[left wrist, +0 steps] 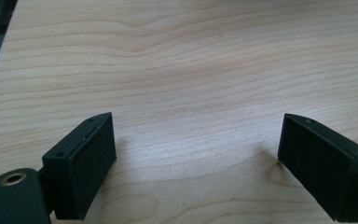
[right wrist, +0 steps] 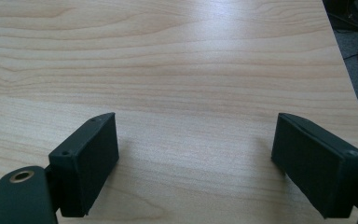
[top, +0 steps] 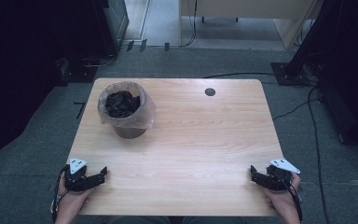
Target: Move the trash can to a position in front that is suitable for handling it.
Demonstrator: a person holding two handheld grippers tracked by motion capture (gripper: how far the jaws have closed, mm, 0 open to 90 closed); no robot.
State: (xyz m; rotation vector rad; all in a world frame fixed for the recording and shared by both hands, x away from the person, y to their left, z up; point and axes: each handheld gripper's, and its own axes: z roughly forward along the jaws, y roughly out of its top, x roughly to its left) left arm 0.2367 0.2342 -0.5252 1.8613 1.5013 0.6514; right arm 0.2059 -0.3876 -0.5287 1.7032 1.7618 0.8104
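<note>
A: We start with claw state. Our left claw [top: 103,173] rests at the near-left corner of the worktop [top: 200,140], jaws spread wide and released; in the left gripper view nothing lies between them except bare wood. Our right claw [top: 253,173] rests at the near-right corner, likewise released and holding nothing.

B: Confirmed. Then we locate the item nearest to us. The waste bin [top: 128,112] stands upright on the far-left part of the worktop, lined with a translucent bag [top: 147,114] whose rim folds over the outside. Dark crumpled material [top: 121,103] sits inside; we cannot tell what it is.

A: Which relation governs the coming move?

B: Direction and reach. The bin lies ahead of our left claw and slightly to its inner side, well apart from it. From our right claw it lies far across the worktop, ahead and to the left. We judge the left claw the nearer one.

A: Axis?

B: The bin's long axis is vertical and its mouth faces up, so we judge that an approach to the bag rim comes from above or from the near side.

A: Obstructions?

B: Between us and the bin we see plain wood. A round cable hole [top: 209,92] sits near the far edge, well apart from the bin.
</note>
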